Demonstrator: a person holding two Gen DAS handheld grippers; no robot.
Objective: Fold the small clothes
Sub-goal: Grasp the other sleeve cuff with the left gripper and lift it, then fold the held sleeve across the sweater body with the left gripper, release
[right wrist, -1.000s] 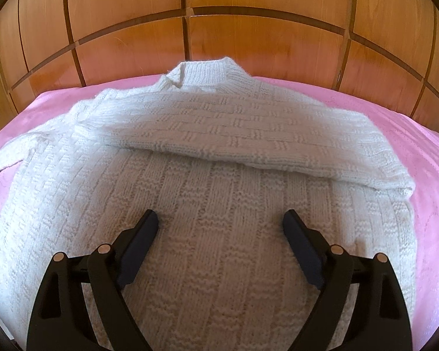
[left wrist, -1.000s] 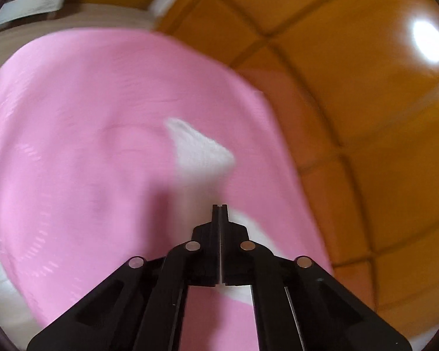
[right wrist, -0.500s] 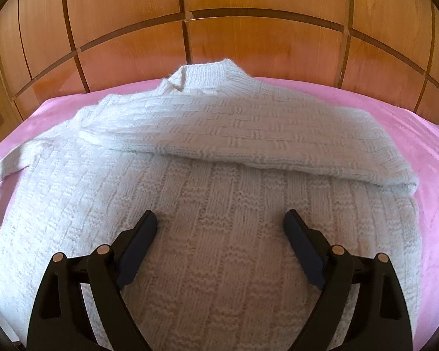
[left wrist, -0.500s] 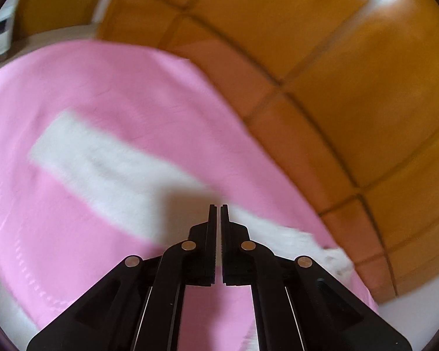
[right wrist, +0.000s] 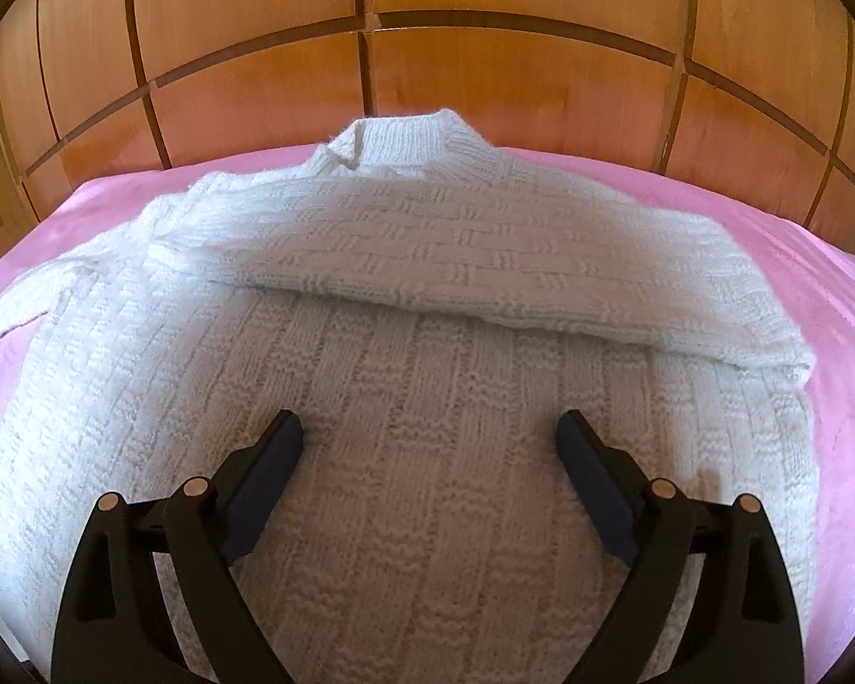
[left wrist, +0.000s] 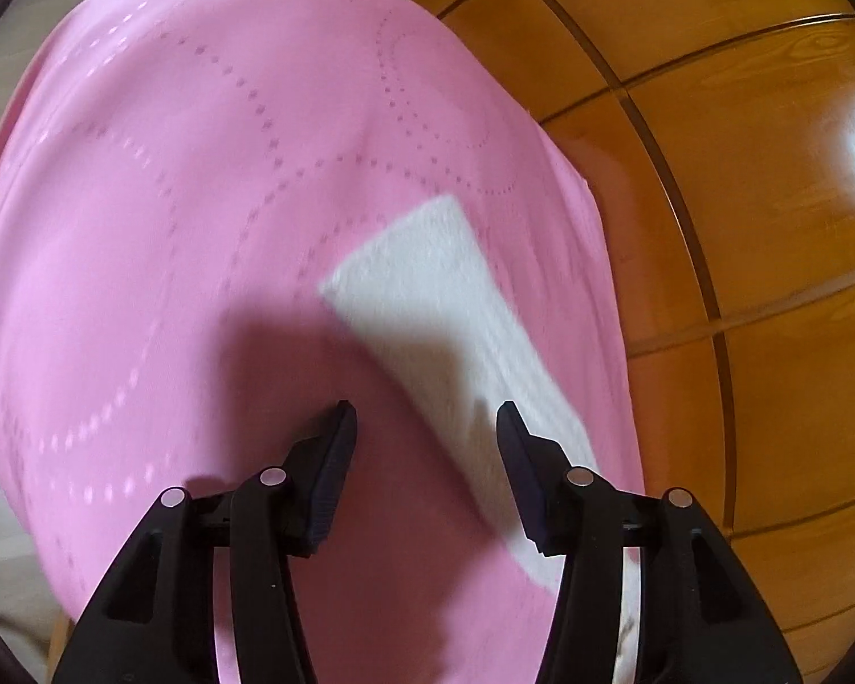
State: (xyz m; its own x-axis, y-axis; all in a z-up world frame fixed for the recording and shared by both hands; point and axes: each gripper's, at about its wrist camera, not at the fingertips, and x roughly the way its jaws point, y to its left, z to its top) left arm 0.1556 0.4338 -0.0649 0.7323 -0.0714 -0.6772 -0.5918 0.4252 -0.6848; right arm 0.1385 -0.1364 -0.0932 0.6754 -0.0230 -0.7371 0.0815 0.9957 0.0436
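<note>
Presently | left gripper (left wrist: 426, 419): jaws opening over sleeve (left wrist: 427, 290), gripping nothing | right gripper (right wrist: 430, 427): jaws apart above sweater (right wrist: 427, 456) | risk: sleeve on sheet (left wrist: 199, 171) slumps askew, fold crooked.

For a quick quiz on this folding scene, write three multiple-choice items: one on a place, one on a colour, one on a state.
1. Where does the folded-over sleeve lie?
A. across the sweater's chest
B. hanging off the bed
C. under the collar

2. What colour is the bedspread under the sweater?
A. blue
B. pink
C. grey

3. How do the right gripper's jaws stand?
A. clamped on the collar
B. shut on nothing
C. spread apart, gripping nothing

Answers:
1 A: the sleeve crosses the sweater's body below the collar.
2 B: pink cloth surrounds the knit.
3 C: both fingers stand wide apart above the knit.
</note>
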